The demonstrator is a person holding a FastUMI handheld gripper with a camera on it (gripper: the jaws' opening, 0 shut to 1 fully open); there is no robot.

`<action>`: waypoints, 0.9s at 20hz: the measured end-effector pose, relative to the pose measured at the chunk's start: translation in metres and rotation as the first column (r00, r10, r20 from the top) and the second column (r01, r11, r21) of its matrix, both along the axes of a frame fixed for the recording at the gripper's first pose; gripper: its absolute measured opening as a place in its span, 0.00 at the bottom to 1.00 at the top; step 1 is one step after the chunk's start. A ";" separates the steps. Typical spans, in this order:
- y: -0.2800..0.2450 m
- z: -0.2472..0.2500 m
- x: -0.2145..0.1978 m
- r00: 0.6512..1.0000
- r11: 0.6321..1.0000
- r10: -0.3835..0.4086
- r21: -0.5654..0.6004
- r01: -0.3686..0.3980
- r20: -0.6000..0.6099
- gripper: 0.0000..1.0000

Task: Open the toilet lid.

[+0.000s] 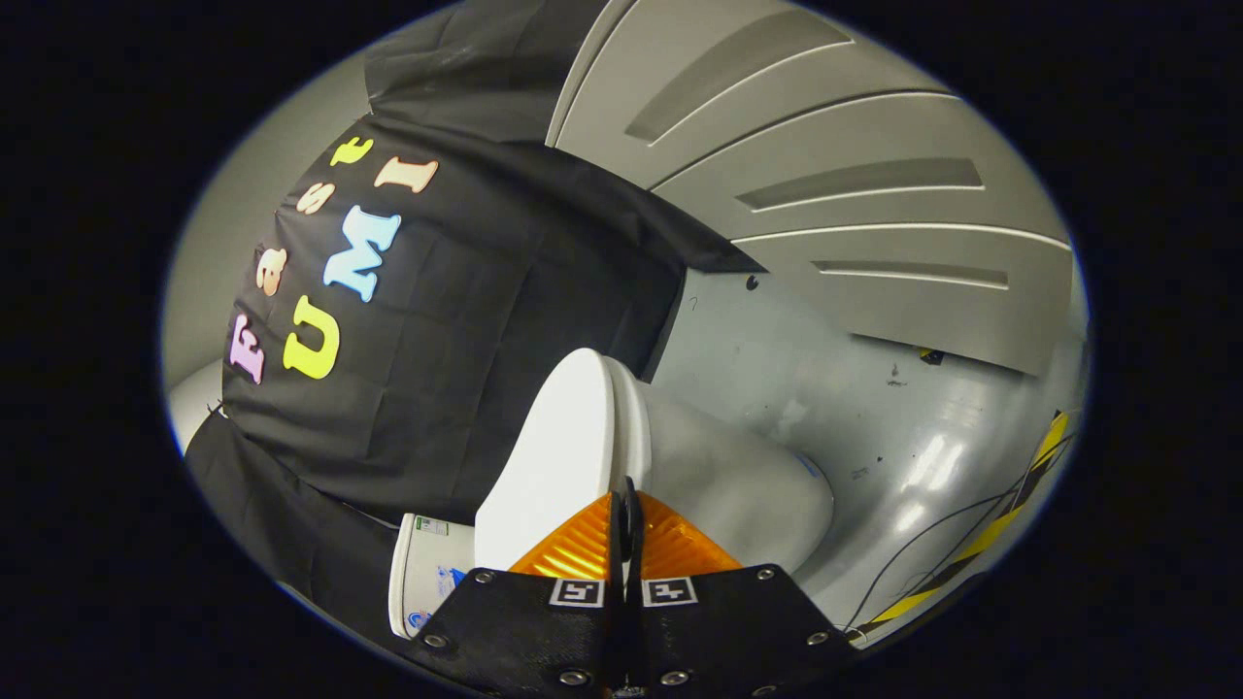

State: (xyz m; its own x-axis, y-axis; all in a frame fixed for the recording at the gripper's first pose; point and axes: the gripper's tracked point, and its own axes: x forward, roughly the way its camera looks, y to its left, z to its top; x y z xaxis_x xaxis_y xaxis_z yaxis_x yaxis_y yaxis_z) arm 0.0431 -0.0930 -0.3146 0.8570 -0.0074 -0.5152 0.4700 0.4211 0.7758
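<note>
I am holding my gripper (626,529) rolled over on its side, with its two orange fingers (573,549) pressed flat against each other, only a thin dark seam between them and nothing caught in it, so I am carrying nothing. Taking the toilet as my landmark, the fingertips are sitting right at the edge where the toilet lid (554,456) meets the rim, though I cannot tell whether they are touching it or just hovering in front of it. The lid is looking as if it is lying down flat against the seat, with no gap that I can make out, so I am judging the opening as not yet done; all of the lifting is still ahead of me. To one side of the lid the toilet bowl (738,476) is curving away, and on the far side of the lid the white cistern (427,573) is showing against the black cloth wall (466,320). Beyond the bowl the grey floor (874,408) is running out to a strip of yellow and black tape (1010,515) and some thin cables (932,534).
</note>
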 end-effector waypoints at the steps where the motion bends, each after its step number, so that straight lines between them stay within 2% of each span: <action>1: 0.000 0.002 0.000 1.000 1.000 0.007 -0.014 -0.007 -0.013 0.00; 8: 0.004 0.057 0.012 0.999 0.996 -0.001 -0.089 0.004 0.038 0.00; 15: 0.012 0.097 0.020 0.998 0.986 0.033 -0.163 -0.023 0.060 0.00; 18: 0.020 0.126 0.028 0.995 0.972 0.059 -0.231 -0.039 0.081 0.00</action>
State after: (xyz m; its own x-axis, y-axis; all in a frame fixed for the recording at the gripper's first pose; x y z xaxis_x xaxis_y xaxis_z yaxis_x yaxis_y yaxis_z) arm 0.0707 -0.0732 -0.1887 0.9006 -0.0733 -0.4285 0.3795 0.6131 0.6928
